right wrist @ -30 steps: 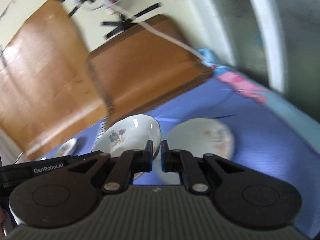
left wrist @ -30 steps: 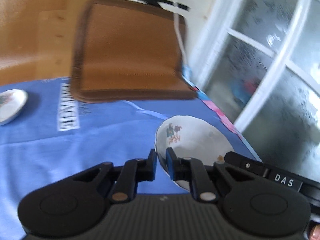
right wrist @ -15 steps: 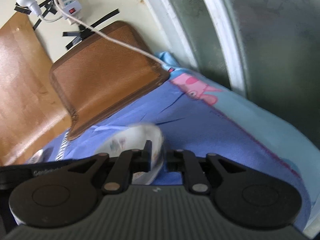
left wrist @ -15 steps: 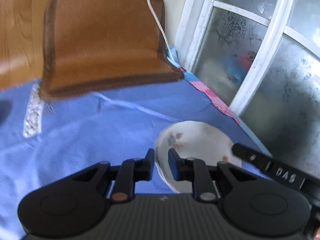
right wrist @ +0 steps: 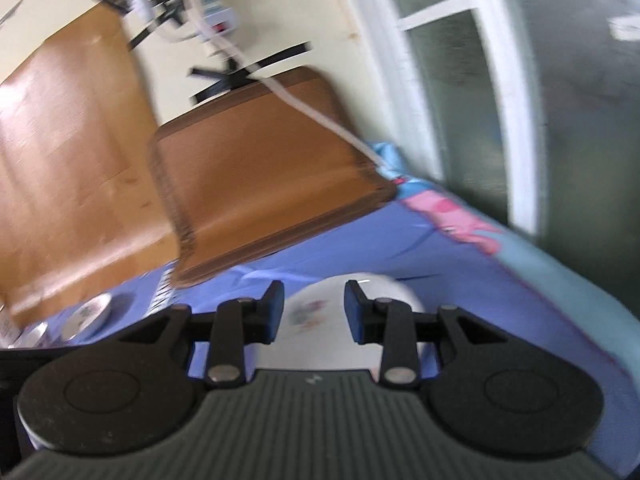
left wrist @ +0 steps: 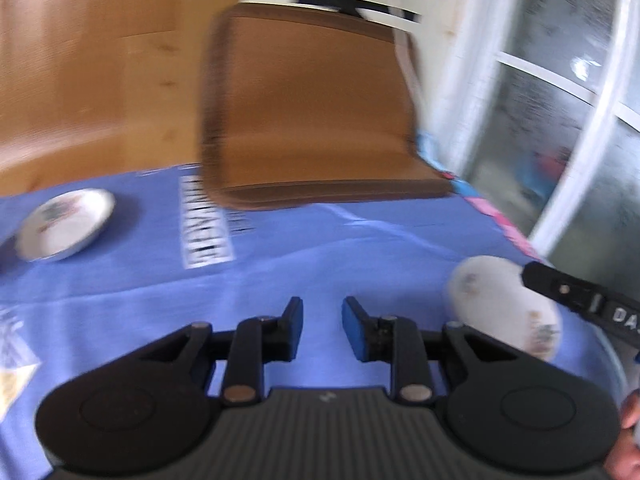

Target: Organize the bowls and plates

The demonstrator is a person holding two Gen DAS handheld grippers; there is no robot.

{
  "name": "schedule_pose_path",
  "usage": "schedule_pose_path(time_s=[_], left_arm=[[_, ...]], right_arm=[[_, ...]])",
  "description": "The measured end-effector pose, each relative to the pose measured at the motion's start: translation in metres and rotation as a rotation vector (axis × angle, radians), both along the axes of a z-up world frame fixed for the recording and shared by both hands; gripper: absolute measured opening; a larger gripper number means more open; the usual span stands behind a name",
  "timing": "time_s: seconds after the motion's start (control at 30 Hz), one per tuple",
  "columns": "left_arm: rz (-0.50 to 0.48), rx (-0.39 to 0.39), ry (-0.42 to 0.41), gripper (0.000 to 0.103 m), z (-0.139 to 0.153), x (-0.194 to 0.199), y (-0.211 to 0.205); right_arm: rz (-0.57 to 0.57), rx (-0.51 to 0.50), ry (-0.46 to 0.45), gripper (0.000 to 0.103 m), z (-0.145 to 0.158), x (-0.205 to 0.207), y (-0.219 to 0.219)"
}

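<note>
Left tool [left wrist: 321, 322] stands with its blue-padded jaws parted a little, having just been opening, and nothing lies between them but the blue cloth [left wrist: 280, 276] that covers the surface. Going left to right in its view: a small white floral dish [left wrist: 66, 225] rests on the cloth at the far left, well apart from the tool; a white printed label [left wrist: 205, 229] on the cloth comes next; a brown woven mat [left wrist: 312, 108] leans upright behind it. To the right, a white bowl [left wrist: 502, 306] with a flower print sits on the cloth near its pink-edged border, beside the left tool's right finger but not touched by it. The black body of the other tool crosses the bowl's far right side.

Right tool [right wrist: 314, 308] has its jaws somewhat wider apart, also just opened. In its view the bowl [right wrist: 320, 332] shows in the gap between the pads, with neither pad seeming to press on it, though blur makes this hard to judge. Far left of that view the small dish [right wrist: 88, 312] appears again. A frosted glass door [right wrist: 580, 92] with white frames fills the right side.
</note>
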State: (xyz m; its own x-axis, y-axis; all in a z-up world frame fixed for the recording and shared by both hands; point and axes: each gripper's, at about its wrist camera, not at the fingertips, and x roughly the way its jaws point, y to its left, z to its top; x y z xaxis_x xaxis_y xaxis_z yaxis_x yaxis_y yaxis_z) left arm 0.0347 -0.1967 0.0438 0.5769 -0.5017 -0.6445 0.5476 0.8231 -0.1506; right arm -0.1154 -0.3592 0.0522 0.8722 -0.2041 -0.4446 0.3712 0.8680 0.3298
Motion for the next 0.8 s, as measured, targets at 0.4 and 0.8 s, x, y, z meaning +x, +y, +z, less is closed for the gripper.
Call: schedule_pose_path(time_s=[0.4, 0.8], left_arm=[[0.421, 0.133, -0.101, 0.027, -0.021, 0.042, 0.150], [0.512, 0.073, -0.102, 0.033, -0.040, 0.056, 0.194]], right_arm=[[0.316, 0.094, 0.089, 0.036, -0.013, 0.081, 0.091], [0.416, 0.109, 0.114, 0.037, -0.010, 0.137, 0.149]])
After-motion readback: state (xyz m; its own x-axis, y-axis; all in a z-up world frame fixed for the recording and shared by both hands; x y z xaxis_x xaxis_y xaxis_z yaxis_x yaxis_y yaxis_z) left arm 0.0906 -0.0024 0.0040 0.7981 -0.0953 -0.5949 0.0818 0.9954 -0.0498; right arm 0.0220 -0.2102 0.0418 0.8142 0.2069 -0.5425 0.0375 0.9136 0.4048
